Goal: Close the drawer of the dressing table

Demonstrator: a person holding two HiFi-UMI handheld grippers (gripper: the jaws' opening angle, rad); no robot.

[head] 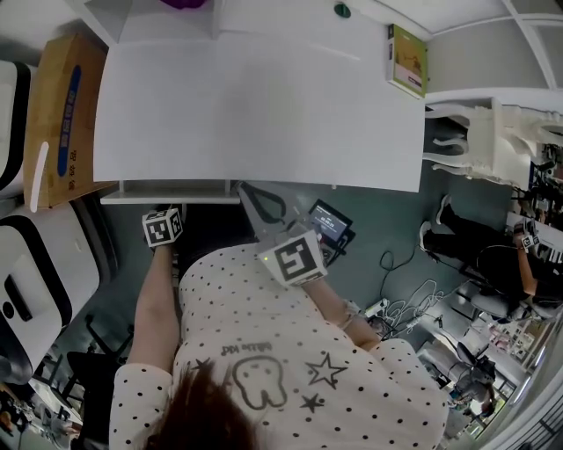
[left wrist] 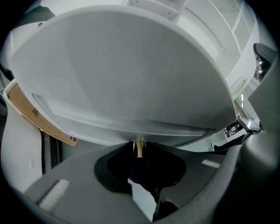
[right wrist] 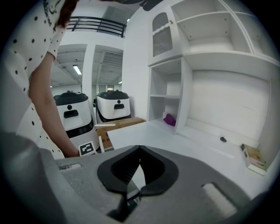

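Left hand-held gripper (left wrist: pixel 139 144) pinches a brass knob (left wrist: pixel 139 150) that head view hides; right hand-held gripper (right wrist: pixel 140 148) is pressed together, empty.

The white desk (head: pixel 255 105) carried a small green box (head: pixel 407 60); a small dark round object (head: pixel 342 10) lay left of the box, farther back.

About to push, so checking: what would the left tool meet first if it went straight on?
The brass knob on the white drawer front: it sits between the left tool's tips, apparently gripped.
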